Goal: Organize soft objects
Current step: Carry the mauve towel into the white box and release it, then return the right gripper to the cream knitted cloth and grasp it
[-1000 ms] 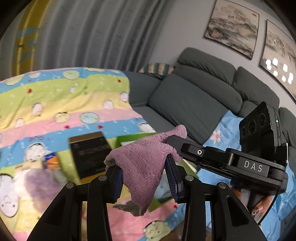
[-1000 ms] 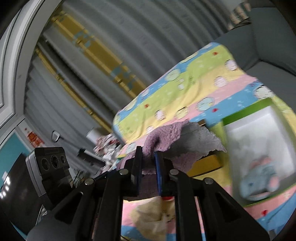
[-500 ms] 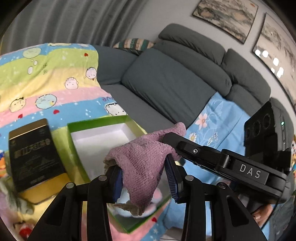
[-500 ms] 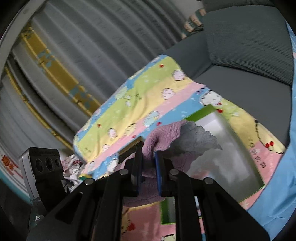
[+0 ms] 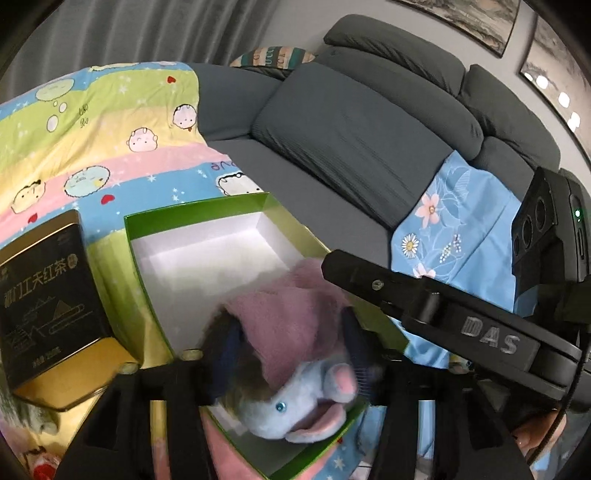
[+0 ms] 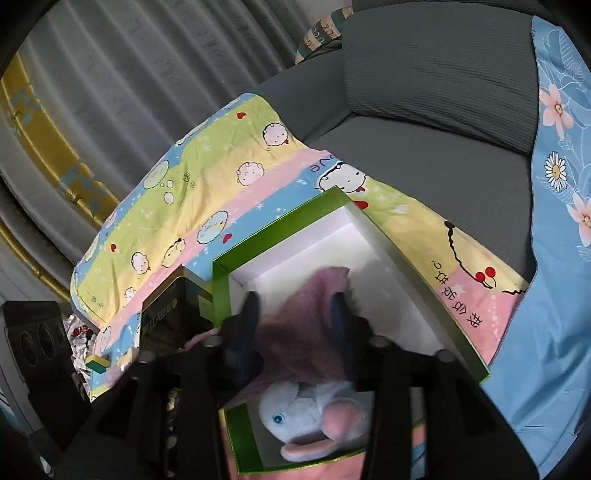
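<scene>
A grey sofa is seen across the upper part of both views, with a striped cushion at about 12 o'clock and grey curtains behind. A cartoon-printed blanket in green, yellow, pink and blue bands is spread from 9 to 11 o'clock in the left wrist view, and a blue floral sheet is draped at 3 o'clock. Two framed pictures are hung on the wall at 1 o'clock.

One green box with a white inside is set on the blanket near the centre. One black and gold tin with printed characters is laid just beside the box's left wall, at 8 o'clock. One pale blue plush elephant with pink ears and a blue eye is lying in the near end of the box, at 6 o'clock.

One pink-purple fluffy cloth is seen bunched and blurred over the box, above the elephant, its lower edge partly covering the plush.

The left tool has just been opening, its jaws spread apart with the cloth loosely between them and no longer pinched. The right tool has likewise just been opening; the cloth is lying between its parted jaws, released. The right tool's body crosses the left view at 4 o'clock, blocking part of the sheet.
</scene>
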`<act>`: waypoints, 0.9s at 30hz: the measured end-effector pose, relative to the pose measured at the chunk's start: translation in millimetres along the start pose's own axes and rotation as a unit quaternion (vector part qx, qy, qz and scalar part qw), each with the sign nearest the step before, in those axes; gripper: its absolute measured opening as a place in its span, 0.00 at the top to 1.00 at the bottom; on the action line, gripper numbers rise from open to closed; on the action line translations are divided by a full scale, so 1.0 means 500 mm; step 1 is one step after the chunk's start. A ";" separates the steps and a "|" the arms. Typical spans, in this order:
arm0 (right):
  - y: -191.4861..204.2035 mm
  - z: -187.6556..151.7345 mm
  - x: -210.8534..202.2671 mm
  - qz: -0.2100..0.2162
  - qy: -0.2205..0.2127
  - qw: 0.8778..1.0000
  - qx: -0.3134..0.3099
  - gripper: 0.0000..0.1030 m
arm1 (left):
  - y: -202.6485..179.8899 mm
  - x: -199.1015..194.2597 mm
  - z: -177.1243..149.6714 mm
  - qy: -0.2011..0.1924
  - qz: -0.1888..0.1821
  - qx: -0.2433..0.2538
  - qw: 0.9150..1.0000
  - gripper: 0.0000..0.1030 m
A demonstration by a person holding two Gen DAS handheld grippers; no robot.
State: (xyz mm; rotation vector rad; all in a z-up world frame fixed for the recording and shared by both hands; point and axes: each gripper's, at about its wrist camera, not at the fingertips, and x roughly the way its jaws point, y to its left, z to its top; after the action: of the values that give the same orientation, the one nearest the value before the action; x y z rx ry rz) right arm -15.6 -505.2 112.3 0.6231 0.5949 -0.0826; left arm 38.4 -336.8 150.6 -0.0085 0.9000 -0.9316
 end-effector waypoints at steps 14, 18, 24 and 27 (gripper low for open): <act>0.120 -0.075 -0.141 -0.002 -0.051 0.997 -0.065 0.01 | 0.066 -0.252 -0.081 -0.076 0.026 -0.061 0.995 0.20; 0.162 -0.130 -0.137 0.007 -0.022 0.995 -0.095 0.01 | 0.120 -0.334 -0.145 -0.088 0.084 -0.087 0.989 0.20; 0.248 -0.208 -0.123 0.048 0.021 0.989 -0.136 0.01 | 0.204 -0.444 -0.254 -0.101 0.185 -0.125 0.970 0.20; 0.290 -0.245 -0.109 0.064 0.041 0.985 -0.155 0.01 | 0.260 -0.482 -0.319 -0.098 0.200 -0.169 0.960 0.20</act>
State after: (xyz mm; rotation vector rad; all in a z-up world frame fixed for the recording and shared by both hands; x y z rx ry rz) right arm -86.2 -322.6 138.4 0.3614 0.6297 0.1543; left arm -44.7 -31.1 159.5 -0.2025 0.8270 -0.3854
